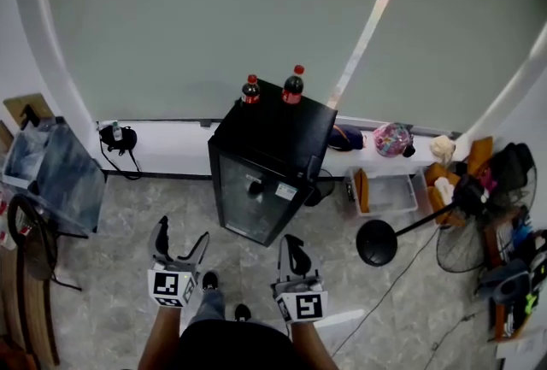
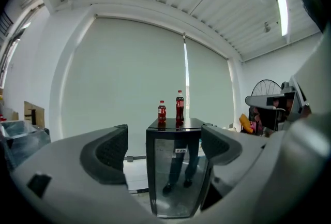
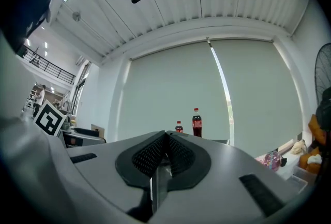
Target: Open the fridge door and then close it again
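Head view: fridge mid-frame, door shut, well ahead. My left gripper has jaws apart, empty; right gripper pressed together, empty. I'd step close before catching the door's edge.

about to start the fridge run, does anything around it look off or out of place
Nothing spilled or broken. The fridge stands skewed to the wall, door shut. Two cola bottles stand upright on its top near the back edge, an odd perch that might wobble when the door swings.
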